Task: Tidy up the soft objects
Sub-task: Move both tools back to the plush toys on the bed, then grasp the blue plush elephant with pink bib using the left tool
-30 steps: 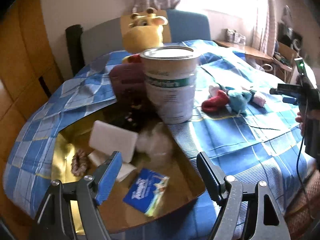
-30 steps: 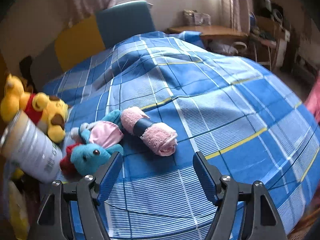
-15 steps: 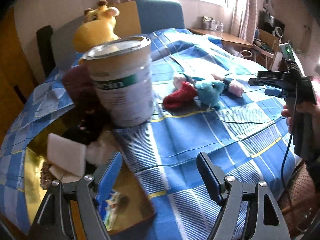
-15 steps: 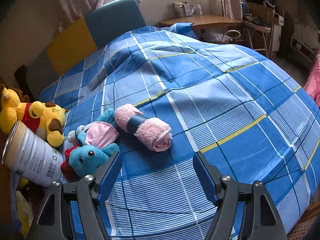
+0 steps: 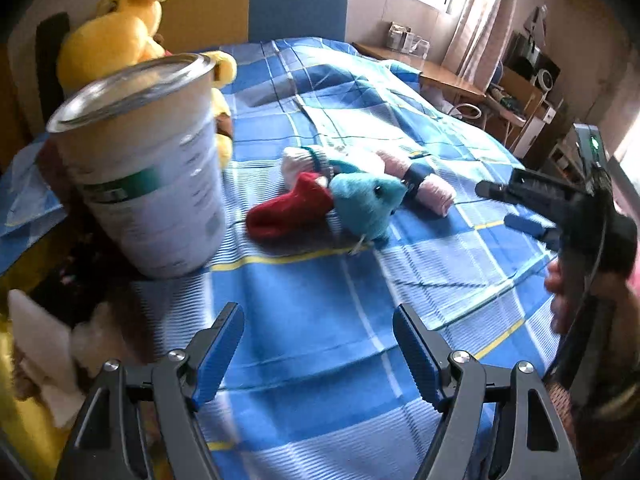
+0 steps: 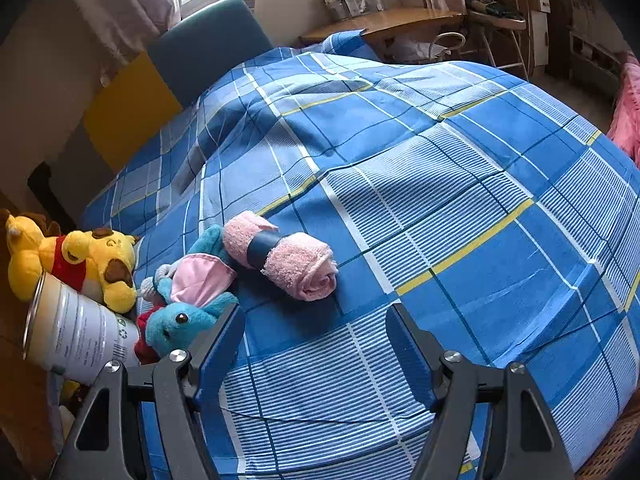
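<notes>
Right now the left gripper (image 5: 318, 344) is wide apart and holds nothing. The right gripper (image 6: 316, 340) is the same, with only the blue checked bed cover (image 6: 460, 184) between its fingers. Just ahead of it and a bit left lies the rolled pink towel with a dark band (image 6: 280, 254), its long way slanting toward the right gripper. I think the right hand is nearer to it. Beside it sits the fluffy blue toy animal (image 6: 180, 318).

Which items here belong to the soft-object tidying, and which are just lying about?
Job: rolled pink towel, blue plush, red sock, yellow plush.

Lying about: metal tin, blue checked sheet, wooden desk.
</notes>
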The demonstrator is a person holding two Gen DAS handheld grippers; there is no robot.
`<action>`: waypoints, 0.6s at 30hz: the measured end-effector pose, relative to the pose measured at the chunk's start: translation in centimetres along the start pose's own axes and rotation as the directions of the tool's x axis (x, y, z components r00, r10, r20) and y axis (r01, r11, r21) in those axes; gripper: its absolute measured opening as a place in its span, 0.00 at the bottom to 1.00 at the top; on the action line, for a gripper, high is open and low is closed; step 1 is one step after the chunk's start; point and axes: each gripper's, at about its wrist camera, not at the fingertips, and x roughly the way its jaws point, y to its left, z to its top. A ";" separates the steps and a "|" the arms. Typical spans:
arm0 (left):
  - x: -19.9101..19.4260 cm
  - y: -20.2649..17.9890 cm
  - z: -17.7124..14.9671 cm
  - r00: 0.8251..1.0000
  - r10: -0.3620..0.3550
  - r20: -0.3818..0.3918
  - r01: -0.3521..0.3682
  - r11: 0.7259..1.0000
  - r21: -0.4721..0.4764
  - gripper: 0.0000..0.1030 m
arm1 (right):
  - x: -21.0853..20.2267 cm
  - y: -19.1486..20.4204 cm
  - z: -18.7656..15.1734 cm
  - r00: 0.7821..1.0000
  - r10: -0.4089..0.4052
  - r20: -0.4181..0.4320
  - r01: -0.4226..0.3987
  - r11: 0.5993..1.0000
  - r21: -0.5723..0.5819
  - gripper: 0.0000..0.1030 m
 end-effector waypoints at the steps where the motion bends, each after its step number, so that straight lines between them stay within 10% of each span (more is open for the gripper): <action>1: 0.4 -0.3 0.4 1.000 -0.006 -0.005 0.006 1.000 0.000 0.75 | 0.0 0.0 0.0 1.000 0.006 -0.001 -0.006 1.000 0.004 0.72; 18: 8.7 -4.9 7.7 0.998 0.050 0.026 -0.052 0.996 0.077 0.98 | -0.2 -0.7 0.2 0.995 0.093 -0.025 -0.091 0.993 0.074 0.72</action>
